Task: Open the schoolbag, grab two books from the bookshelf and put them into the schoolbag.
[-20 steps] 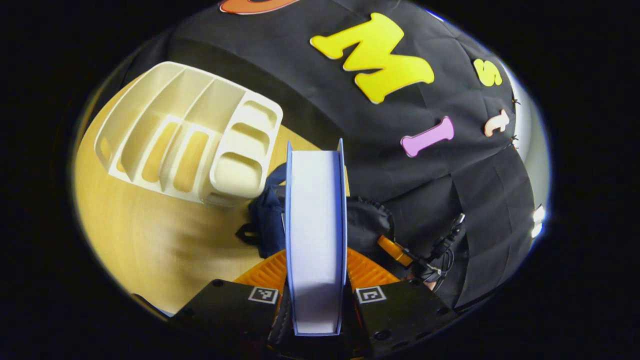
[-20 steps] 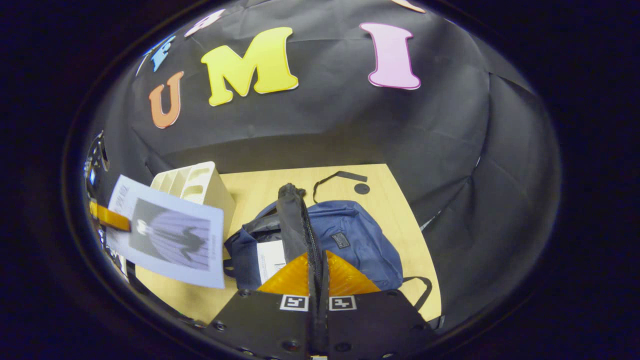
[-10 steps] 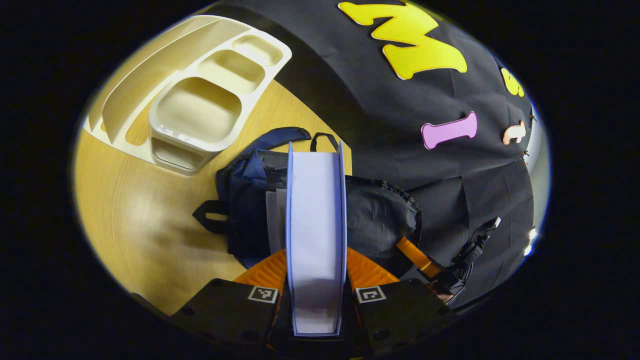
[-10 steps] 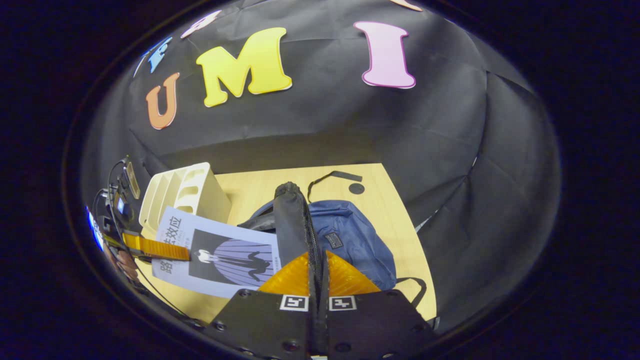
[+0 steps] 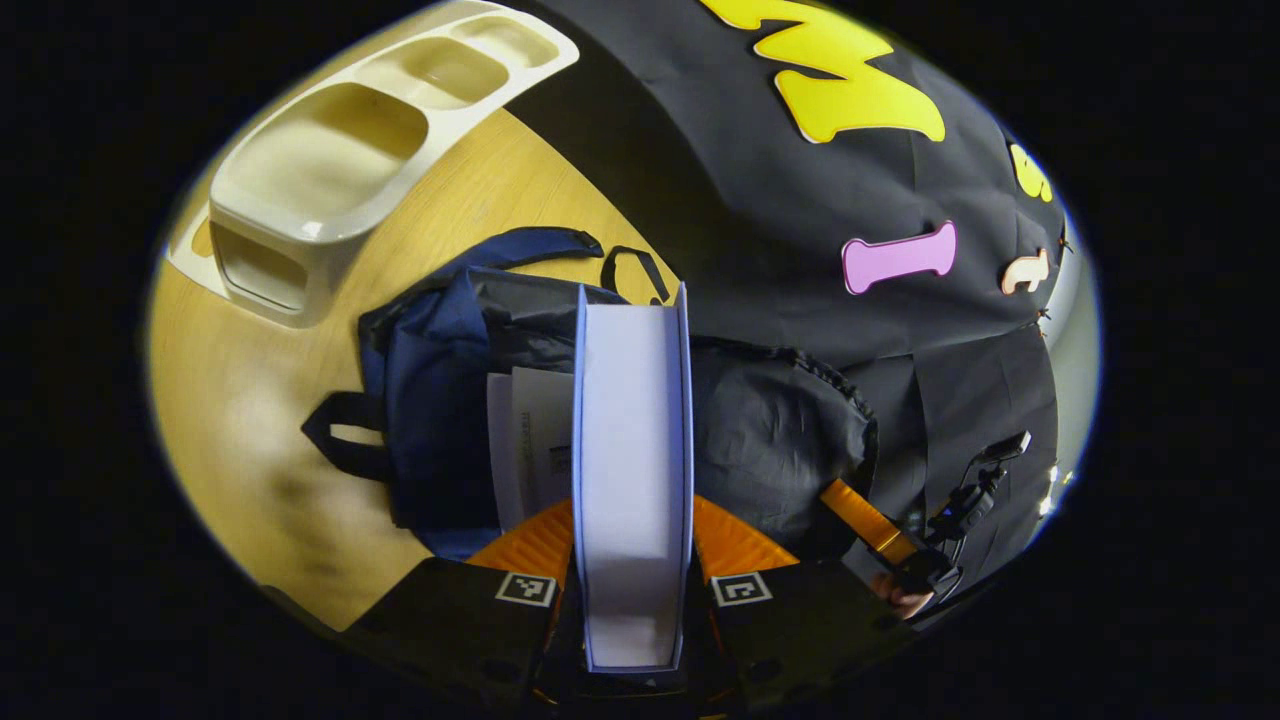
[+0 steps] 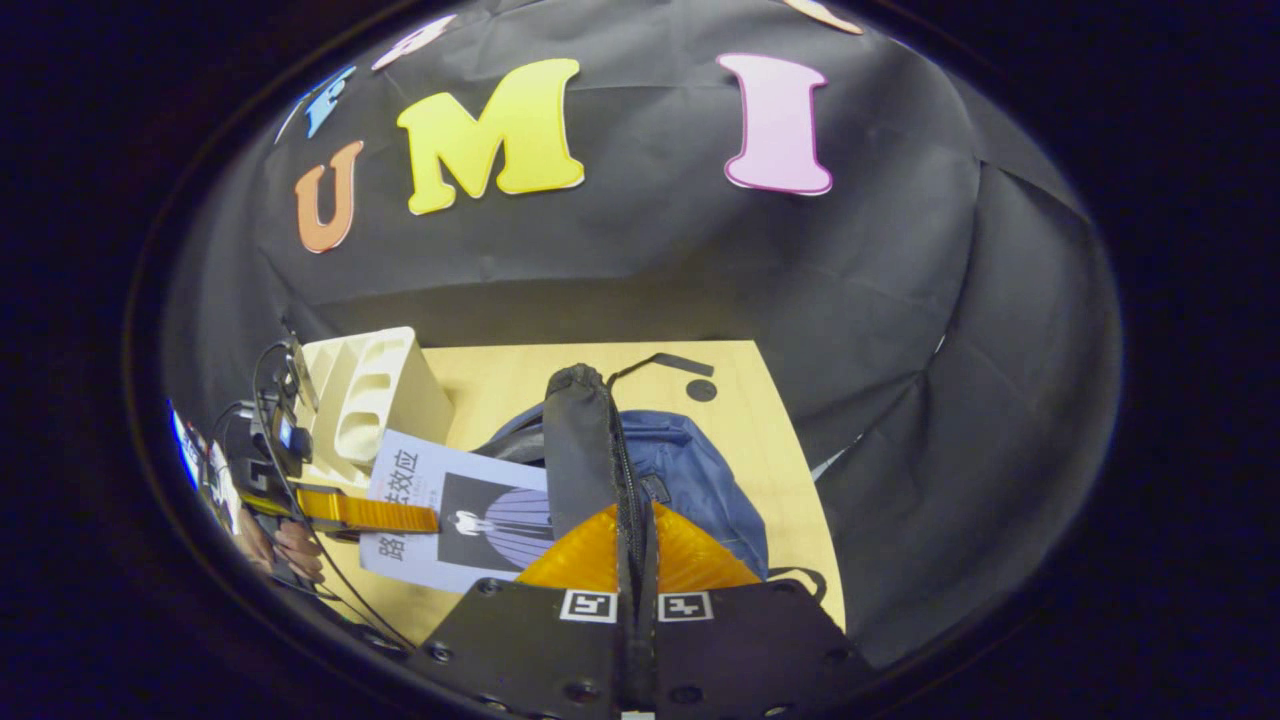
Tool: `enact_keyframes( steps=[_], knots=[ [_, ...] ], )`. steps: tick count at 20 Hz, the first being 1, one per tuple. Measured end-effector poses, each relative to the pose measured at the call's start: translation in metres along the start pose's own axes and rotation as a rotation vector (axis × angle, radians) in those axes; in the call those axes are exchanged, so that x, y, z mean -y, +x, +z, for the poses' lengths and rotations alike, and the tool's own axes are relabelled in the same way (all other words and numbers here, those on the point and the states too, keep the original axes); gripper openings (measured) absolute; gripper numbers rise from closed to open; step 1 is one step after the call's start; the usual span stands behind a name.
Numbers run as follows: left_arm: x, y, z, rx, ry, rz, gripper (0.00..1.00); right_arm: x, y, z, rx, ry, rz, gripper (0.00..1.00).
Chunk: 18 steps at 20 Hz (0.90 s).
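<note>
Over the last second the left gripper (image 5: 632,545) had carried its book (image 5: 632,470) away from the bookshelf (image 5: 330,170) and over the schoolbag (image 5: 430,400); the shelf slid up toward the top left of the left gripper view while the bag grew to take up the middle. In the right gripper view the book (image 6: 470,510) had come from out at the left edge to lie against the bag's open side.

The left gripper's jaws pinched the book between them, with its page edge facing the camera and its far end reaching over the bag's mouth. Another book (image 5: 530,450) already sat inside the opening, pale against the dark lining. The bag lay on the wooden table (image 5: 250,420), with the shelf just beside it toward the wall.

The right gripper (image 6: 637,545) had its jaws pressed together on the bag's black flap (image 6: 585,450), holding that zipper edge up so the mouth stayed open. In the left gripper view that gripper (image 5: 870,515) showed at the lower right, gripping the raised flap (image 5: 775,440), with a hand (image 5: 905,598) behind it. In the right gripper view the left gripper (image 6: 365,512) reached in from the left, clamped on the book's cover, a hand (image 6: 290,550) at its back. The shelf (image 6: 370,400) stood behind it, and the bag (image 6: 700,480) spread out to the right of the flap.
</note>
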<state>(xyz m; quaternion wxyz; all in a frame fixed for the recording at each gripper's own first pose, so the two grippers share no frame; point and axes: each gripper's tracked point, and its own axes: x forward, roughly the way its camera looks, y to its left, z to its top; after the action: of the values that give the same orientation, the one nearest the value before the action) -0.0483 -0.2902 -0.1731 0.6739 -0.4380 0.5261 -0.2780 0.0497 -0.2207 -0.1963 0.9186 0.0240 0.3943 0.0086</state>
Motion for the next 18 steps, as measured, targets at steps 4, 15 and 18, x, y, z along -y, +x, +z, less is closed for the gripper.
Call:
enact_keyframes(
  steps=[4,15,18],
  knots=[
    [0.008,0.031,0.0,-0.005,-0.02,-0.033,0.42,0.001,-0.002,0.003,0.002,-0.011,-0.007,0.0],
    [0.012,0.098,-0.019,-0.049,-0.076,-0.118,0.42,-0.007,-0.001,0.01,0.008,-0.018,0.014,0.03],
    [0.008,0.107,-0.015,-0.051,-0.081,-0.139,0.43,-0.009,0.002,0.009,0.001,-0.01,0.023,0.0]
  ],
)
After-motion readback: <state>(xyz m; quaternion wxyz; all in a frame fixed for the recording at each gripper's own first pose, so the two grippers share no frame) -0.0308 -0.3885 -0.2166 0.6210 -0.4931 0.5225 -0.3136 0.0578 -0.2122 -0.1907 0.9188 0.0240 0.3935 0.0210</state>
